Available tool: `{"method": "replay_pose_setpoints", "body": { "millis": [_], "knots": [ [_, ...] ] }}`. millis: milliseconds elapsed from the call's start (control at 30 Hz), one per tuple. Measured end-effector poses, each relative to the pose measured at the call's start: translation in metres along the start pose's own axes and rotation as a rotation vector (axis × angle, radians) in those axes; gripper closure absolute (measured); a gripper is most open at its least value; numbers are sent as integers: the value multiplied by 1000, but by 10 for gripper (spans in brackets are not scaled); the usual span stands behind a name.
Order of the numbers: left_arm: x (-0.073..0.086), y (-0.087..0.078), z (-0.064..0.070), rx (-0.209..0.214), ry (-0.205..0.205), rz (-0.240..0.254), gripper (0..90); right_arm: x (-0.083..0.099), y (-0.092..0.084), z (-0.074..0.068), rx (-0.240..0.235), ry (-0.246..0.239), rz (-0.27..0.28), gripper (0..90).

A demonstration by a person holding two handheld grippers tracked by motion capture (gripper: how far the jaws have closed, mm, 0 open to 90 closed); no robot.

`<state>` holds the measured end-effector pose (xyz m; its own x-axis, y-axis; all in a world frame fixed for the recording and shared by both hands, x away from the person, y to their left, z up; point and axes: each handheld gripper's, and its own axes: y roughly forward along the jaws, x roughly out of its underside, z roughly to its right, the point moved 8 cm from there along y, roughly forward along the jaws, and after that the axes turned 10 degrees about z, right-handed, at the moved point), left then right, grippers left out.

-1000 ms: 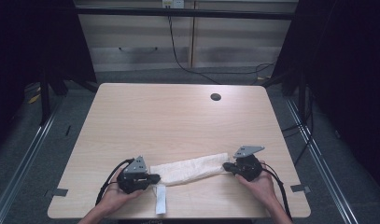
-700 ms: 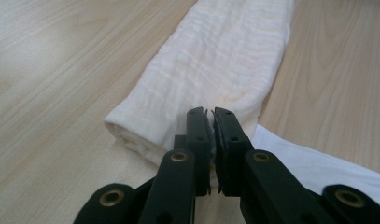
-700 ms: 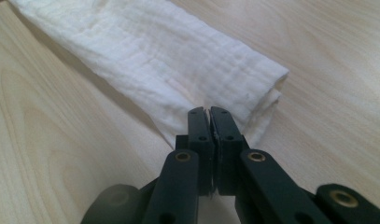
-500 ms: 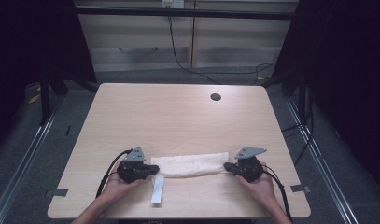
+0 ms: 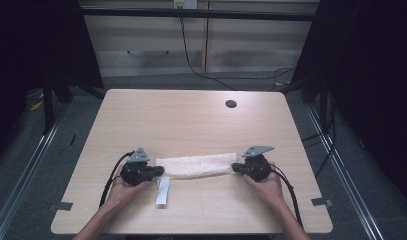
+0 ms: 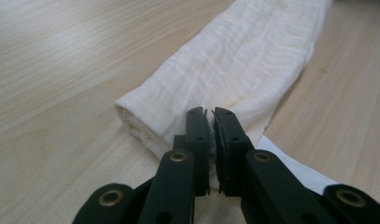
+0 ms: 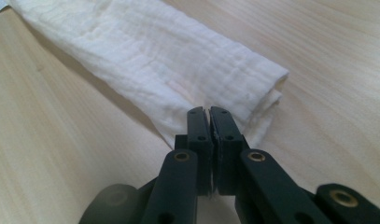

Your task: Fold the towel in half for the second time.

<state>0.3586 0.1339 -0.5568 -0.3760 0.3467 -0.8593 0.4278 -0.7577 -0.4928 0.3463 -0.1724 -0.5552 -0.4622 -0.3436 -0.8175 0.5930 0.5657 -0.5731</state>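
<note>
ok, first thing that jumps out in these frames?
The white cloth, folded into a long band, lies across the near part of the wooden table, pinched at each end. The left gripper and right gripper both have their jaws shut on its edge. A white strip juts toward the person from under the cloth's left end.

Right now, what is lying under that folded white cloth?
Under the cloth is the bare wooden table, and a white strip pokes out from beneath its left end. How far the strip runs underneath is hidden by the cloth.

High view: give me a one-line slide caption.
Left tool and right tool, both shut, pinch opposite ends of a folded white cloth on the wooden table.
</note>
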Motion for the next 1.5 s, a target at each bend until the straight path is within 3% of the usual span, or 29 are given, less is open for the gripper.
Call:
{"method": "replay_pose_setpoints", "body": {
  "millis": [267, 300, 467, 500, 700, 767, 933, 1000, 1033, 1100, 1133, 1167, 1233, 1267, 1300, 1333, 1367, 1433, 1500],
  "knots": [
    [-7, -11, 4, 6, -5, 40, 745, 1, -13, -15, -11, -42, 9, 771],
    [-9, -14, 7, 17, -6, 50, 706, 0, -17, -17, -23, -28, 22, 725],
    [-12, -24, 19, 51, 6, 60, 631, 3, -26, -24, -67, -16, 34, 704],
    [-11, -29, 25, 78, 8, 52, 600, 5, -31, -28, -90, -14, 35, 669],
    [-12, -44, 27, 65, 3, 63, 499, 6, -51, -28, -84, 29, 76, 605],
    [-14, -52, 23, 53, -11, 83, 463, 3, -64, -23, -69, 52, 118, 557],
    [-14, -80, 1, -12, -76, 127, 407, 0, -85, -10, -44, 127, 183, 500],
    [-13, -85, -4, -31, -83, 134, 381, 0, -88, -7, -33, 133, 189, 489],
    [-9, -93, -11, -53, -108, 148, 369, 1, -94, -1, -7, 155, 201, 469],
    [-5, -102, -18, -105, -97, 153, 340, 4, -99, 5, 17, 174, 218, 448],
    [-5, -102, -18, -105, -97, 153, 337, 4, -99, 5, 17, 174, 218, 448],
    [-1, -108, -24, -131, -144, 181, 329, 9, -104, 10, 45, 186, 238, 423],
    [6, -109, -30, -176, -185, 200, 304, 14, -109, 16, 75, 203, 242, 397],
    [6, -109, -30, -176, -185, 200, 300, 14, -109, 16, 75, 203, 242, 397],
    [13, -106, -33, -134, -275, 193, 274, 18, -114, 23, 103, 227, 264, 377],
    [15, -105, -34, -110, -301, 185, 243, 20, -116, 26, 110, 242, 271, 368],
    [18, -104, -35, -118, -292, 165, 225, 22, -117, 29, 121, 248, 276, 361],
    [22, -105, -41, -181, -247, 139, 192, 28, -116, 33, 139, 261, 266, 350],
    [24, -105, -42, -199, -255, 144, 187, 34, -113, 37, 166, 262, 243, 337]
  ]
}}
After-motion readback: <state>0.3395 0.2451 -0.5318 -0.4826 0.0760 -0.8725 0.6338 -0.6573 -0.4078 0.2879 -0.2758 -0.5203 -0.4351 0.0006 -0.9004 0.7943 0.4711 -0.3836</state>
